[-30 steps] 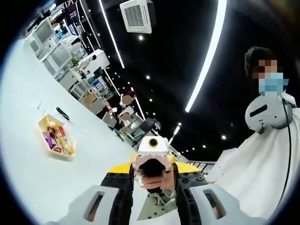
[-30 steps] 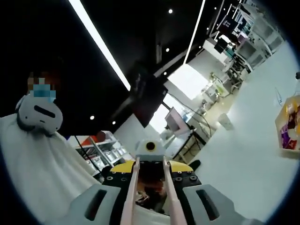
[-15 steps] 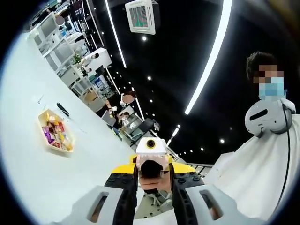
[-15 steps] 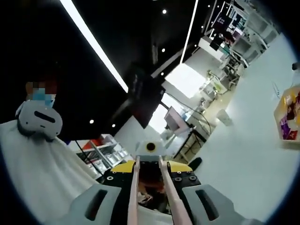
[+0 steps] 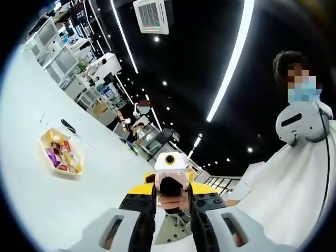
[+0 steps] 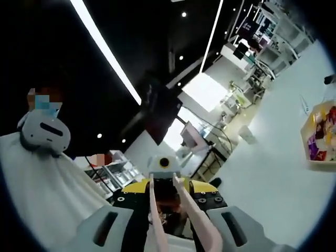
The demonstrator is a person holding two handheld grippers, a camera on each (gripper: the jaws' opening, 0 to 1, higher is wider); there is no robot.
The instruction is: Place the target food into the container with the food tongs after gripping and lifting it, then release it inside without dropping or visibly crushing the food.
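Observation:
Both grippers are raised and face each other. Pink food tongs [image 6: 153, 210] run from between my right gripper's [image 6: 167, 231] jaws toward my left gripper, which shows there as a yellow body [image 6: 165, 185]. Their end [image 5: 171, 190] is pinched between my left gripper's [image 5: 172, 220] black fingers [image 5: 144, 231]. Whether the right jaws press the tong arms is unclear. A yellow-rimmed tray [image 5: 43, 146] of wrapped snacks [image 5: 60, 155] lies on the white table; the tray [image 6: 305, 148] also shows at the right edge.
A person in a white gown [image 5: 294, 194] with a headset stands close, seen again as the person [image 6: 42, 178]. A dark object [image 5: 68, 126] lies beyond the tray. Desks and shelves [image 5: 68, 58] line the far side of the white table [image 5: 47, 205].
My left gripper's jaws have drawn slightly closer on the tongs. In the right gripper view one tong arm now slants outward. Both views have shifted a little with the hands.

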